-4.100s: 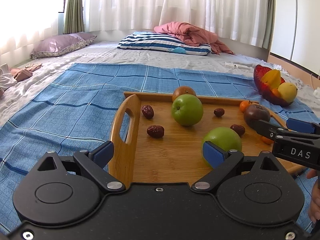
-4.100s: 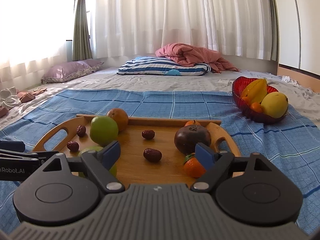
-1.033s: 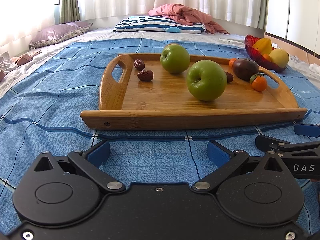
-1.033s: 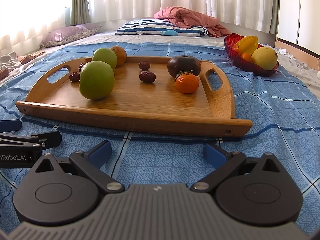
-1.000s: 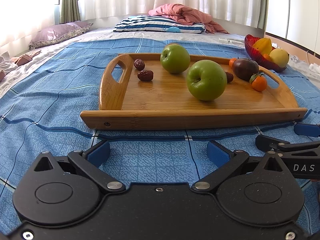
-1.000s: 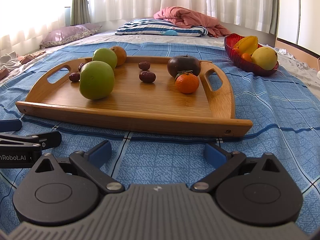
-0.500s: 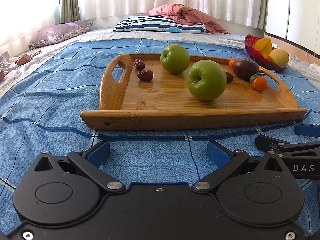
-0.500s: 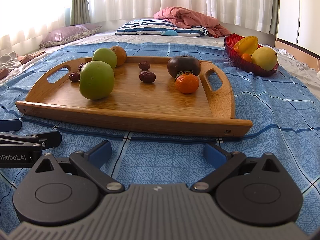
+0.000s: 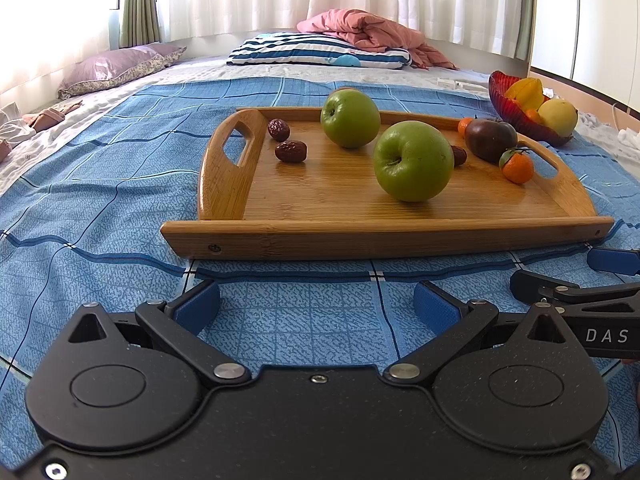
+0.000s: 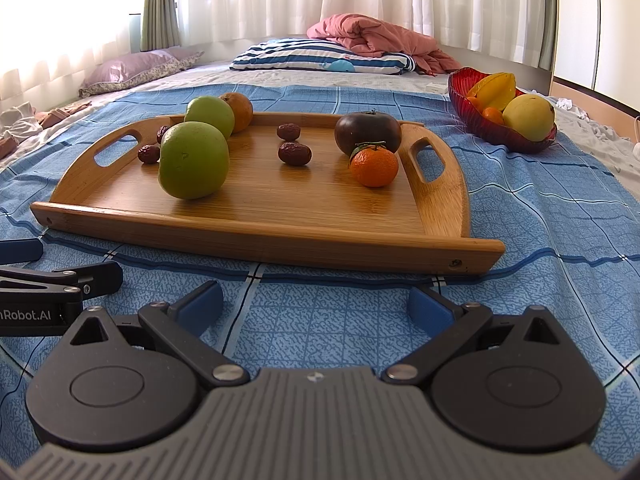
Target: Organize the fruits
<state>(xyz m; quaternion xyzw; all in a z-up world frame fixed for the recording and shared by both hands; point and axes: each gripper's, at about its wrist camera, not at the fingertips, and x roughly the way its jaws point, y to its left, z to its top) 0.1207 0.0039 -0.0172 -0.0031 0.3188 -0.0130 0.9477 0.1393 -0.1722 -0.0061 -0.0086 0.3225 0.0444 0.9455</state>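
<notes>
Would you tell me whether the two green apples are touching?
Apart. The left wrist view shows bare tray between the near apple and the far apple.

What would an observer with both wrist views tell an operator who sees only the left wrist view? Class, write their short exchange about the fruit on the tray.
Operator: Is anything hidden behind the far green apple?
Observer: Yes. The right wrist view shows an orange just behind that apple, near the back rim of the tray.
Operator: I see one date peeking past the near green apple. Is that the only one there?
Observer: No. Two lie mid-tray: a nearer date and a farther date.
</notes>
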